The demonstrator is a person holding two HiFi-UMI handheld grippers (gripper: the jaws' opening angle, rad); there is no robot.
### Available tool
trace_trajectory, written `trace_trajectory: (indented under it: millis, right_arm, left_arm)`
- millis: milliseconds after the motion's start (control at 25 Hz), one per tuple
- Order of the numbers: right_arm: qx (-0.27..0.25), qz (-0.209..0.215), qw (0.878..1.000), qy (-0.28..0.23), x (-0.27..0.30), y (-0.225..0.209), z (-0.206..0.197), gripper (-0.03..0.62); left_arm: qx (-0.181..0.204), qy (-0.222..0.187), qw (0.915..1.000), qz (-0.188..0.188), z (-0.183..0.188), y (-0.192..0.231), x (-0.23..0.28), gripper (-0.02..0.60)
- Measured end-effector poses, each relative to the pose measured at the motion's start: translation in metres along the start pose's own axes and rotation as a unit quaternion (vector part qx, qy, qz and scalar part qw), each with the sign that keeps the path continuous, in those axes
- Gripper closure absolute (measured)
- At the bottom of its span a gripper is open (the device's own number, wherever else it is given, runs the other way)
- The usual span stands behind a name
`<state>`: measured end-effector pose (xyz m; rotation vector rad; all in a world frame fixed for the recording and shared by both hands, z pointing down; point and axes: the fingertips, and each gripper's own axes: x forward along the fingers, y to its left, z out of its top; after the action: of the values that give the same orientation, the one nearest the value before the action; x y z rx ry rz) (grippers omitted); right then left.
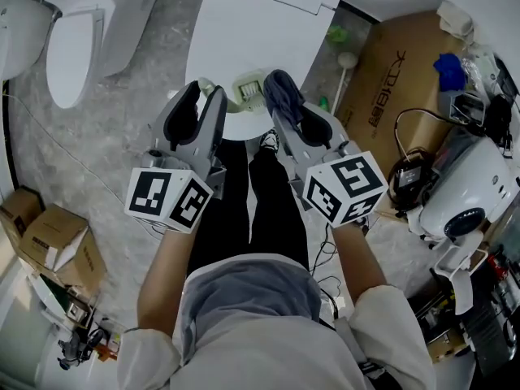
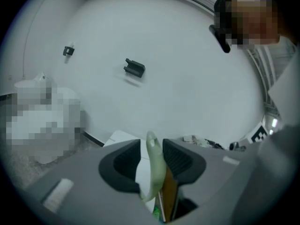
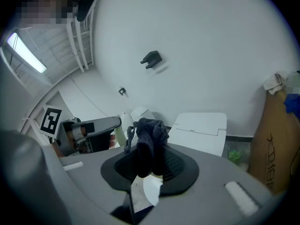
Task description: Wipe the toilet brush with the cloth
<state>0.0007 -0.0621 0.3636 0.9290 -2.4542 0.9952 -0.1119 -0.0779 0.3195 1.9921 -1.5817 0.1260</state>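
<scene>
Gripping the pale green toilet brush [image 2: 154, 170] by its handle, the left tongs [image 1: 203, 96] are closed on it, and the handle stands up between their two dark pads; in the head view the brush's bristled head shows just right of those tongs, over the front of the white toilet [image 1: 268, 23], whose lid is down; the right tongs [image 1: 284, 106] are clamped on a bunched dark blue-grey cloth [image 3: 149, 135], which pokes out above their tips; cloth and brush head sit just beside each other, and whether they touch I cannot tell; both tongs are held near each other above the person's black-trousered legs [image 1: 272, 210]; a second toilet [image 1: 81, 39] stands at the left; a cardboard box [image 1: 398, 88] leans at the right.
</scene>
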Motion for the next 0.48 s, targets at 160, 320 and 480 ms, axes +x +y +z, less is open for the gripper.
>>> trace_trajectory:
  millis: [160, 320, 480]
  right_arm:
    - [0.005, 0.002, 1.000, 0.008, 0.017, -0.010, -0.012, 0.522]
    - [0.017, 0.005, 1.000, 0.018, 0.038, -0.023, -0.025, 0.522]
    - [0.027, 0.014, 0.999, 0.035, 0.063, -0.034, -0.040, 0.522]
  left_arm:
    - [0.002, -0.010, 0.9999, -0.005, -0.004, 0.000, 0.002, 0.581]
    - [-0.008, -0.021, 0.9997, -0.009, -0.004, 0.001, 0.004, 0.581]
    - [-0.016, -0.028, 0.9994, -0.008, -0.004, 0.004, 0.004, 0.581]
